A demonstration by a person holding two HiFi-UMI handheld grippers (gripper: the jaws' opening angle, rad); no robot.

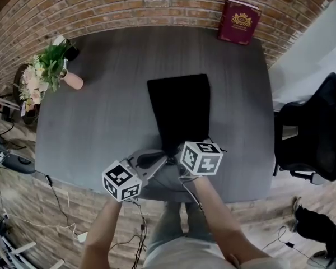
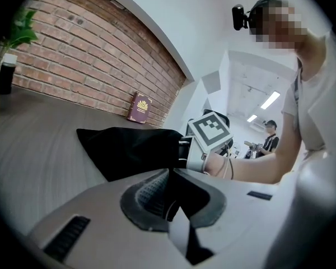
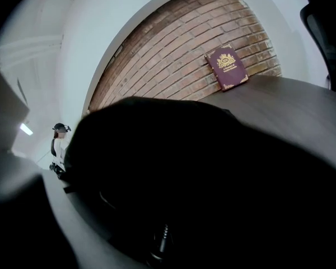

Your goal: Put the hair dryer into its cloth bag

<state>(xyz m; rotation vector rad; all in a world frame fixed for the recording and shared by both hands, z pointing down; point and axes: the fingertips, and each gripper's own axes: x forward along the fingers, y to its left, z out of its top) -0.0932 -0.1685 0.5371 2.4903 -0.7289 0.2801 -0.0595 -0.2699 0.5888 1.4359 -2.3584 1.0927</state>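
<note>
The black cloth bag (image 1: 179,108) lies flat in the middle of the grey table (image 1: 101,122), its near end at the two grippers. My left gripper (image 1: 163,161) sits at the table's near edge just left of that end. In the left gripper view its jaws (image 2: 169,198) are shut, and whether something thin is pinched I cannot tell. My right gripper (image 1: 177,149) reaches into the bag's near end (image 2: 157,147). The bag's black cloth (image 3: 213,178) fills the right gripper view and hides the jaws. The hair dryer shows in no view.
A maroon book (image 1: 238,20) leans against the brick wall at the far right of the table. A vase of flowers (image 1: 56,66) stands at the far left. A black office chair (image 1: 311,133) is to the right of the table. Cables lie on the floor at the left.
</note>
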